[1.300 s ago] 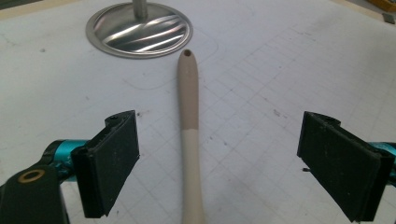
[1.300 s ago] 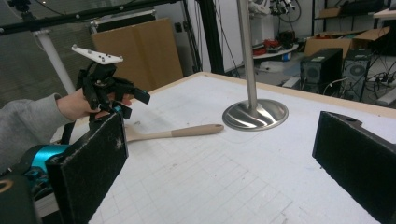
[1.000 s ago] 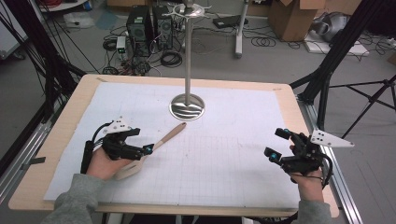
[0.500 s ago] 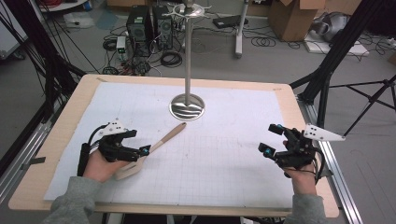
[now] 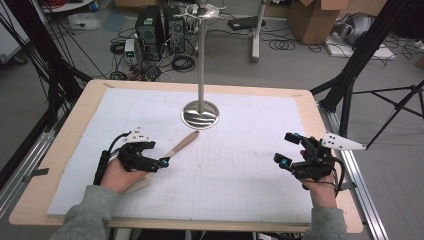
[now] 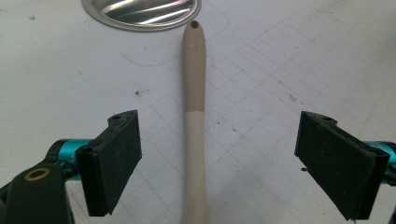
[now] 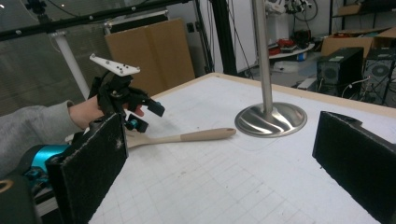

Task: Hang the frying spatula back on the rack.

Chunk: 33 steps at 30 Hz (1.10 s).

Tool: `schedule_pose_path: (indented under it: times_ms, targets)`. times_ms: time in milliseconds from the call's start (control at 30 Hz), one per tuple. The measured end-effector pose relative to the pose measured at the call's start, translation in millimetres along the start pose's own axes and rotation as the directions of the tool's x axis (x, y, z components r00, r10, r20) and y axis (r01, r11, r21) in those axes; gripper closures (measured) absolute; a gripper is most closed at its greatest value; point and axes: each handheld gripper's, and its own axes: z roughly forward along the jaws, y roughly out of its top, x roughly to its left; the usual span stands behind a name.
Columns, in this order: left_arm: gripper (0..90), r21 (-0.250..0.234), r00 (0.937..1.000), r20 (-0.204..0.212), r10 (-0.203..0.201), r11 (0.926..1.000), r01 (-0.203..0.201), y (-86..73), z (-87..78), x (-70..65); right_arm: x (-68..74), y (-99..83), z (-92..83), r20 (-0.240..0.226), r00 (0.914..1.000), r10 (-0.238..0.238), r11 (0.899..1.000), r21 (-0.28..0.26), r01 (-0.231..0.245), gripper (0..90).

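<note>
A beige wooden spoon (image 5: 181, 143) lies flat on the white grid mat (image 5: 235, 175), its handle end pointing at the metal stand's round base (image 5: 200, 114). My left gripper (image 5: 159, 161) is open over the spoon's lower handle. In the left gripper view the handle (image 6: 194, 93) runs up between the two wide-apart pads (image 6: 116, 154). The spoon's head is mostly hidden under the left hand. My right gripper (image 5: 286, 148) is open near the mat's right side, holding nothing. The right gripper view shows the spoon (image 7: 187, 136), the left gripper (image 7: 144, 116) and the stand (image 7: 271, 119).
The stand's tall pole (image 5: 201, 55) rises from its base at the mat's far middle. The wooden table edge (image 5: 320, 125) borders the mat. Computer towers, cables, boxes and tripod legs (image 5: 380, 95) are on the floor beyond the table.
My right gripper has shifted left and slightly forward over the mat. My left gripper has edged a little along the spoon handle. The spoon has not moved.
</note>
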Motion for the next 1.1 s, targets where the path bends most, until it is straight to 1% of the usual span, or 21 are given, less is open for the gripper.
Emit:
schedule_pose_path:
  times_ms: [67,133,167,200,233,267,333,400,533,600,767,867,1000,1033,1100]
  targets:
    - [15.3,0.013,1.0000,-0.002,0.007,0.9999,-0.007,2.9,2.9,0.0,1.3,-0.2,-0.1,-0.001,1.0000,-0.003,1.000,0.006,0.003,2.1]
    - [15.6,0.014,0.9998,-0.015,0.012,0.9998,-0.012,5.8,6.1,-0.9,2.5,-0.2,-0.8,0.004,0.9999,-0.009,1.000,0.003,0.009,2.1]
    - [15.9,0.021,0.9997,-0.022,0.008,0.9998,-0.007,6.7,8.1,-1.5,3.1,-0.2,-1.8,0.004,1.0000,-0.007,1.000,0.004,0.007,2.1]
    - [17.3,0.041,0.9997,-0.023,0.013,0.9991,-0.012,7.9,9.8,-1.2,3.4,-0.4,-2.8,0.006,0.9999,-0.008,1.000,0.007,0.008,2.1]
    - [18.4,0.041,0.9997,-0.023,0.013,0.9991,-0.012,7.9,9.8,-1.2,3.4,-0.4,-2.8,0.006,0.9999,-0.008,1.000,0.007,0.008,2.1]
    - [18.9,0.056,0.9991,-0.037,0.021,0.9983,-0.018,8.5,13.6,-1.8,3.9,-0.7,-5.4,0.012,0.9999,-0.006,1.000,0.008,0.006,2.1]
    - [19.8,0.059,0.9990,-0.041,0.016,0.9982,-0.014,8.4,15.3,-2.0,3.8,-1.0,-6.9,0.017,0.9998,-0.007,1.000,0.005,0.007,2.1]
    - [20.9,0.080,0.9984,-0.053,0.020,0.9967,-0.016,7.9,18.3,-1.7,3.5,-1.8,-12.1,0.024,0.9997,-0.006,1.000,-0.004,0.006,2.1]
    - [22.9,0.068,0.9979,-0.060,0.025,0.9975,-0.021,7.6,17.2,-2.4,3.2,-2.6,-15.7,0.032,0.9995,-0.007,1.000,-0.007,0.007,2.1]
    - [23.2,0.056,0.9979,-0.062,0.016,0.9983,-0.013,6.5,16.6,-2.7,3.4,-2.9,-16.1,0.032,0.9995,-0.004,1.000,-0.008,0.004,2.1]
    - [25.2,0.062,0.9969,-0.076,0.019,0.9980,-0.014,2.2,18.1,-2.3,3.5,-3.0,-13.9,0.026,0.9996,-0.006,1.000,0.002,0.006,2.1]
    - [25.2,0.065,0.9963,-0.083,0.025,0.9977,-0.020,-0.2,19.0,-1.9,3.2,-2.9,-14.1,0.025,0.9997,-0.005,1.000,-0.002,0.005,2.1]
    - [25.5,0.055,0.9960,-0.086,0.024,0.9983,-0.019,-4.0,18.9,-1.4,2.9,-3.0,-14.8,0.027,0.9996,-0.006,1.000,-0.004,0.006,2.1]
    - [26.3,0.067,0.9961,-0.084,0.024,0.9976,-0.019,-5.6,19.4,-0.9,3.4,-2.9,-15.2,0.026,0.9997,-0.004,1.000,-0.004,0.004,2.1]
    - [27.6,0.072,0.9958,-0.088,0.024,0.9972,-0.018,-5.8,19.8,-1.4,3.6,-2.8,-15.4,0.027,0.9996,-0.003,1.000,-0.003,0.004,2.1]
